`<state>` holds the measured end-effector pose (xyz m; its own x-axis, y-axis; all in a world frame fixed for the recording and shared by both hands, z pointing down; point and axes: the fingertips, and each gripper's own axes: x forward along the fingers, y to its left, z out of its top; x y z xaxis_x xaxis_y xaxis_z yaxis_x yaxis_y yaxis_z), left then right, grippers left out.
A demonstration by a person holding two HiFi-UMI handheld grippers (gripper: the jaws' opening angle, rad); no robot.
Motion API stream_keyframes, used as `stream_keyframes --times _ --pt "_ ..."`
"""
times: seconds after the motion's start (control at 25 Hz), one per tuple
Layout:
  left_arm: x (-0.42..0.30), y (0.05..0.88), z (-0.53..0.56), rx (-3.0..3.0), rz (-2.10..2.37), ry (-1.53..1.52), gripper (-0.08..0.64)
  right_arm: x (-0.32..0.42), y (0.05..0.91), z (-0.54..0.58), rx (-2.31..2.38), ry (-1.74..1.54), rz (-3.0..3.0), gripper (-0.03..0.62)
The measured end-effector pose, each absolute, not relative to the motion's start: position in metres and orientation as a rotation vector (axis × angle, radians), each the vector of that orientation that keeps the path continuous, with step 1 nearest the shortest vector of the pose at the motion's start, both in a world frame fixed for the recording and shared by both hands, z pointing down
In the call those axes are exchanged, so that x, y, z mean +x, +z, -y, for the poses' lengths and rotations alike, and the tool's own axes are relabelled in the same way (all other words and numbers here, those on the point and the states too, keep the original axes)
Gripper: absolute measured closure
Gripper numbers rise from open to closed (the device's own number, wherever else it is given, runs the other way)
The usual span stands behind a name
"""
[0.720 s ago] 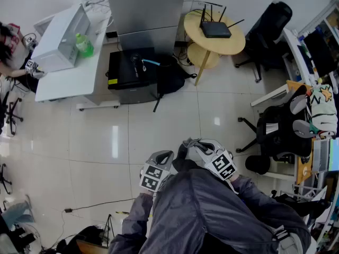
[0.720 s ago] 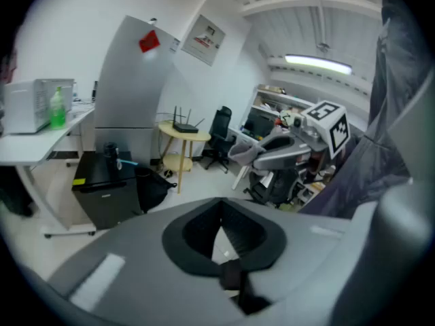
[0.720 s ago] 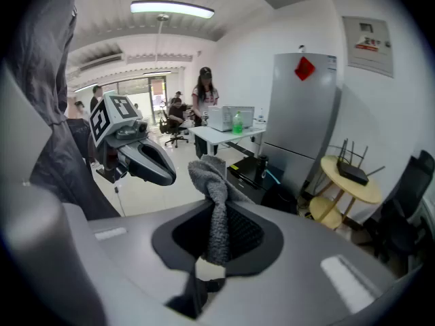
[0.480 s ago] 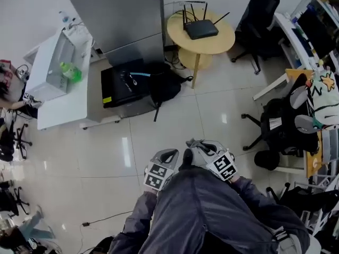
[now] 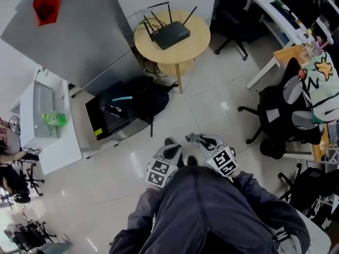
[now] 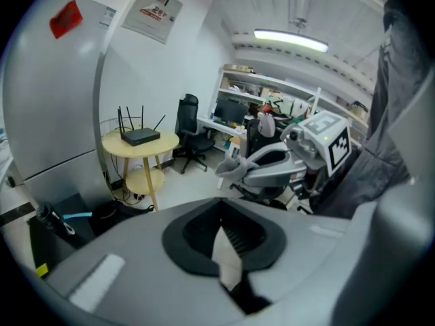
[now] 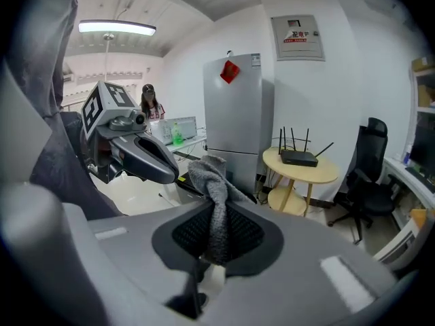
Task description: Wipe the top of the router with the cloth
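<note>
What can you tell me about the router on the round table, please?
The router is a flat, matte black box that looks like plastic. It lies level near the middle of the round wooden table. Four thin black antennas stand along its rear edge, one leaning outward. Dark cables loop behind it. Only the tabletop visibly touches it, and nothing lies on top.

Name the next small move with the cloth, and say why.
Probably walk toward the round table, bringing the right claw forward. The cloth is clamped in it, but the router sits on that table far ahead, seemingly well out of reach, so wiping can't start yet.
</note>
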<state>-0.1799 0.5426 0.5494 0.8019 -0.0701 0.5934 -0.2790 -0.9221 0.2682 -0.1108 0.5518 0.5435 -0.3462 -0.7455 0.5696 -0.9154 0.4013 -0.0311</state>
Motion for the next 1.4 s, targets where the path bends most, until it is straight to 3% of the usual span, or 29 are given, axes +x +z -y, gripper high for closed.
stream_keyframes --times 1.0,1.4 --pt "-0.084 0.567 -0.209 2.590 0.241 0.698 0.560 -0.005 0.558 -0.253 1.358 0.549 2.059 0.555" --pt "0.012 0.585 -0.108 2.523 0.394 0.765 0.560 0.080 0.582 -0.134 1.190 0.466 2.168 0.555"
